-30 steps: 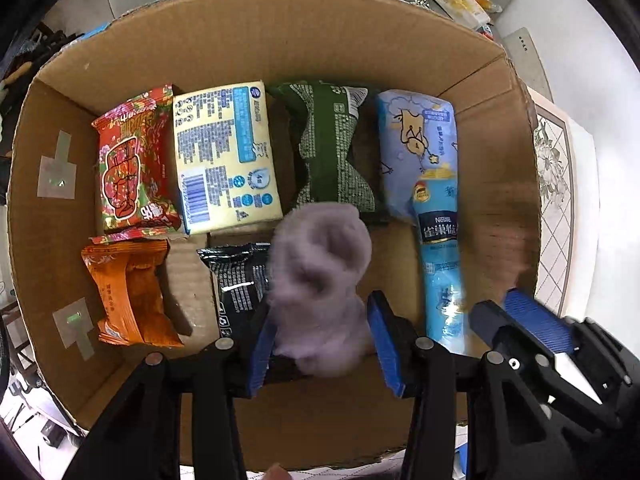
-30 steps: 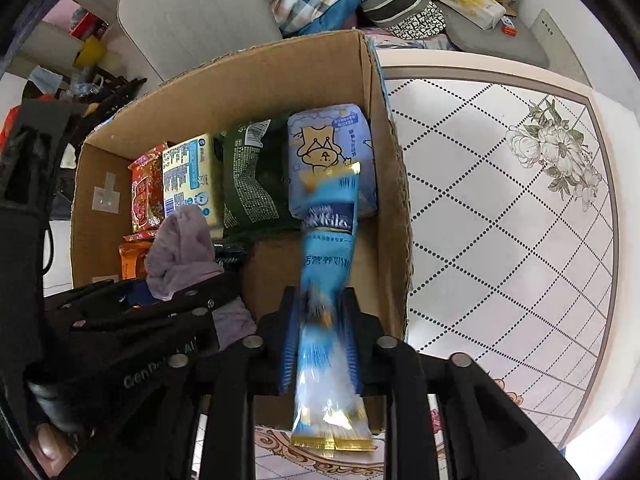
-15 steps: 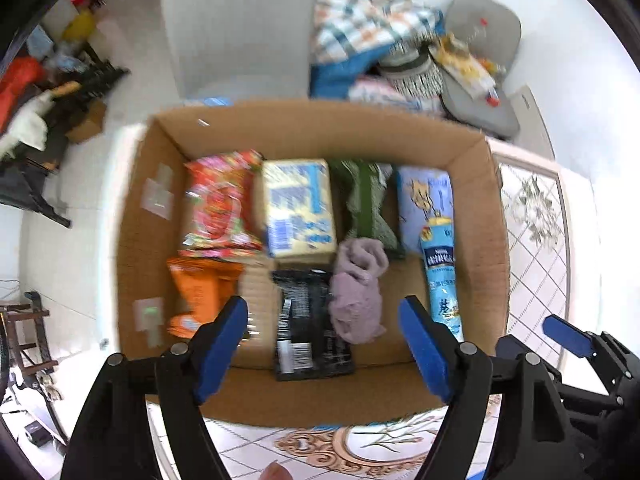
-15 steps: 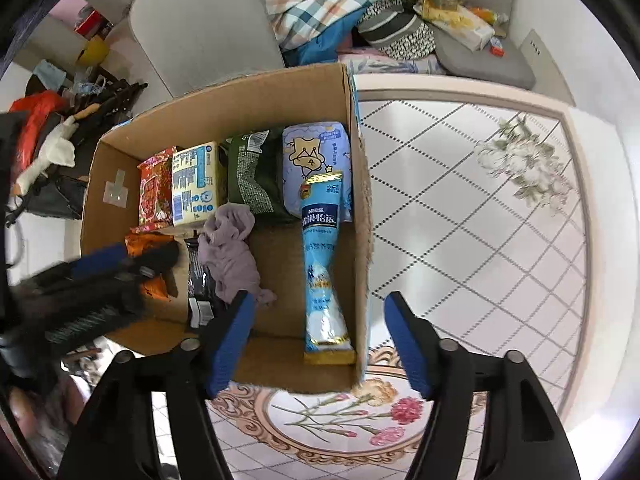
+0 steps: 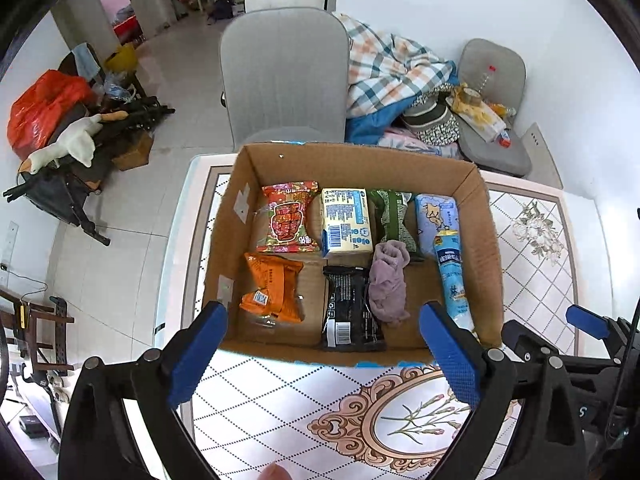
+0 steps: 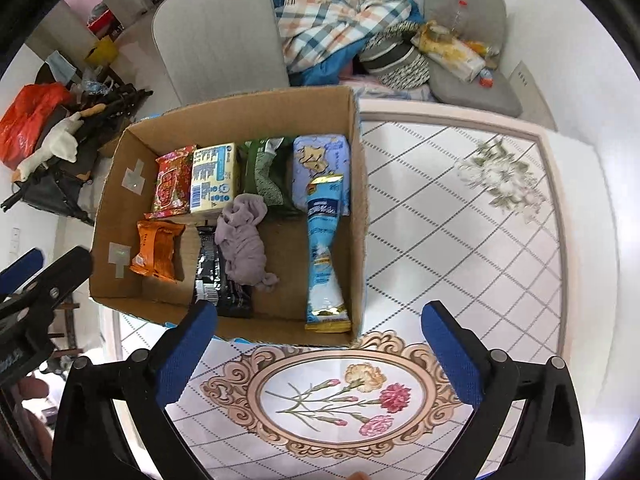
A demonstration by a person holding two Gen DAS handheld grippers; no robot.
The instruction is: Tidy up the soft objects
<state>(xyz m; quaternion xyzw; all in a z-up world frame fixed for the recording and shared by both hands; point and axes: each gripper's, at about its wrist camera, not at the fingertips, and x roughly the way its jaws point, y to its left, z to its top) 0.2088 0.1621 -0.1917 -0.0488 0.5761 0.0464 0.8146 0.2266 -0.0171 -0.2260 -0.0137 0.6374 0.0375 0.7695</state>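
The left tongs (image 5: 322,350) stand wide apart and hold nothing, hanging above the near rim of the open brown cardboard box (image 5: 486,240). The right tongs (image 6: 318,348) are likewise spread wide and empty, above the near right corner of the same box (image 6: 358,184). Both pairs sit over the white desk with its diamond tile pattern and ornate flower medallion (image 6: 460,240).

Inside the box, straight ahead of the left tongs, lies the crumpled mauve cloth (image 5: 388,280), partly draped on the black snack packet with a white barcode label (image 5: 346,312). To the left of that is the crinkled orange foil packet (image 5: 272,286). Toward the right blue finger, along the box's right wall, runs the long light-blue foil sachet (image 5: 452,276).

The far row, from left to right, holds a red patterned snack packet (image 5: 290,216), a pale yellow carton with blue print (image 5: 346,222), a dark green packet (image 5: 392,214) and a soft blue pack with a cartoon cat (image 5: 436,210).

From the right wrist view the mauve cloth (image 6: 242,240) lies ahead and left of the right tongs, and the blue sachet (image 6: 326,252) lies directly ahead, between the two fingers. The left tongs' blue-tipped finger (image 6: 22,268) shows at the left edge.

Beyond the box stands a grey upholstered chair (image 5: 284,76), with a plaid blanket (image 5: 388,68) heaped to its right.
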